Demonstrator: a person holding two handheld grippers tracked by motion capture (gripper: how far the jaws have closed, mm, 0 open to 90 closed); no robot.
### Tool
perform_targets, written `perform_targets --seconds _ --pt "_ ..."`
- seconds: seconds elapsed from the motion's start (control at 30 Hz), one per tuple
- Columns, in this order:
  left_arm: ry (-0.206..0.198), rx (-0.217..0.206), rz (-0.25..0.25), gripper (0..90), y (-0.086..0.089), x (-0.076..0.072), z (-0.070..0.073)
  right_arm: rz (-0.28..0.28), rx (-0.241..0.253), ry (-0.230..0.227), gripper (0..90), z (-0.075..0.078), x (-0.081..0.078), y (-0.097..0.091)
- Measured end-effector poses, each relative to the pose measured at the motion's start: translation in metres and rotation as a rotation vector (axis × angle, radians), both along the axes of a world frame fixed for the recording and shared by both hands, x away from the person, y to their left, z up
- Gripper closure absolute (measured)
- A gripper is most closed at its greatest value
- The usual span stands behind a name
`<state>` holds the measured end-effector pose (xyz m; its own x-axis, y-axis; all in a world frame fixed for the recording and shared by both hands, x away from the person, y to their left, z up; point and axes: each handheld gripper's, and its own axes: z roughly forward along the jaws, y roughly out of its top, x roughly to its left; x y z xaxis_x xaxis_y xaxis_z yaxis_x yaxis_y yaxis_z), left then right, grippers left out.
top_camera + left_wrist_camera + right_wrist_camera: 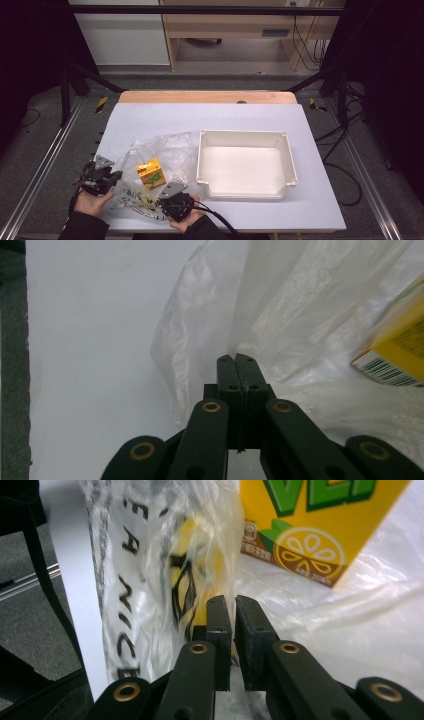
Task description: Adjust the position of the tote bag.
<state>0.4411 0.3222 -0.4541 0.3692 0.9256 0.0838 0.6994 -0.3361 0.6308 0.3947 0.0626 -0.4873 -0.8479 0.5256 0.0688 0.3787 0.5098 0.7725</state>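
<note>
A crumpled clear plastic bag (167, 147) lies on the white table, left of centre. A yellow drink carton (150, 173) with green print stands on it. My left gripper (118, 176) is at the bag's left edge. In the left gripper view its jaws (237, 359) are pressed together on a fold of the bag (300, 315), with the carton (400, 350) off to the right. My right gripper (159, 199) is at the bag's near edge. Its jaws (233, 602) are nearly together, pinching film of the bag (140, 570) that bears black lettering, just before the carton (310, 525).
An empty white tray (245, 137) sits right of the bag, near the table's middle. Bare white table (150, 117) runs behind the bag and around the tray. A metal frame rail (40, 165) runs along the left side.
</note>
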Motion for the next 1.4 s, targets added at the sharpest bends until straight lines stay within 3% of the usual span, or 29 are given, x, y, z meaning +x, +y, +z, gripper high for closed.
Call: perform_targets --seconds 0.33,0.53,0.63,0.67,0.7,0.87,1.03,1.13,1.2,1.23,1.27,1.33,1.37,1.4 --pt "0.055 -0.011 0.043 89.9 0.011 0.005 -0.008 -0.020 0.018 0.016 90.0 -0.002 0.001 -0.015" --pt "0.050 -0.022 0.027 89.9 0.010 0.004 -0.008 -0.036 0.029 0.019 90.0 -0.001 0.000 -0.022" --pt "0.041 -0.034 0.016 89.8 0.010 0.003 -0.008 -0.038 0.050 -0.005 89.9 0.002 -0.001 -0.024" --pt "0.016 -0.062 0.000 89.8 0.009 0.001 -0.005 -0.054 0.058 -0.029 89.3 0.006 -0.001 -0.025" --pt "0.012 -0.063 -0.004 89.7 0.008 0.001 -0.005 -0.063 0.059 -0.035 89.1 0.006 -0.001 -0.025" --pt "0.017 -0.052 -0.029 89.2 0.003 0.000 -0.006 -0.075 0.021 -0.029 89.3 0.001 0.001 -0.026" --pt "0.002 -0.059 -0.057 82.7 0.000 0.000 -0.009 -0.085 0.004 -0.019 89.4 -0.003 0.001 -0.027" --pt "-0.036 -0.068 -0.062 73.7 0.000 -0.001 -0.006 -0.086 0.004 -0.012 89.3 -0.003 0.001 -0.027" --pt "-0.072 -0.098 -0.068 68.5 0.001 -0.002 -0.004 -0.087 0.005 -0.011 89.3 -0.003 0.001 -0.027" --pt "-0.072 -0.098 -0.068 64.5 0.001 -0.002 -0.004 -0.087 0.005 -0.010 89.3 -0.003 0.001 -0.027" --pt "-0.118 -0.120 -0.069 61.1 0.003 -0.006 0.001 -0.086 0.005 -0.011 89.3 -0.003 0.001 -0.027" --pt "-0.167 -0.153 -0.073 56.2 0.005 -0.009 0.007 -0.084 0.005 -0.012 89.3 -0.003 0.001 -0.027" --pt "-0.167 -0.153 -0.073 53.5 0.005 -0.009 0.007 -0.084 0.005 -0.012 89.3 -0.003 0.001 -0.027" --pt "-0.210 -0.185 -0.089 52.3 0.006 -0.014 0.013 -0.084 0.005 -0.012 89.4 -0.003 0.001 -0.027"
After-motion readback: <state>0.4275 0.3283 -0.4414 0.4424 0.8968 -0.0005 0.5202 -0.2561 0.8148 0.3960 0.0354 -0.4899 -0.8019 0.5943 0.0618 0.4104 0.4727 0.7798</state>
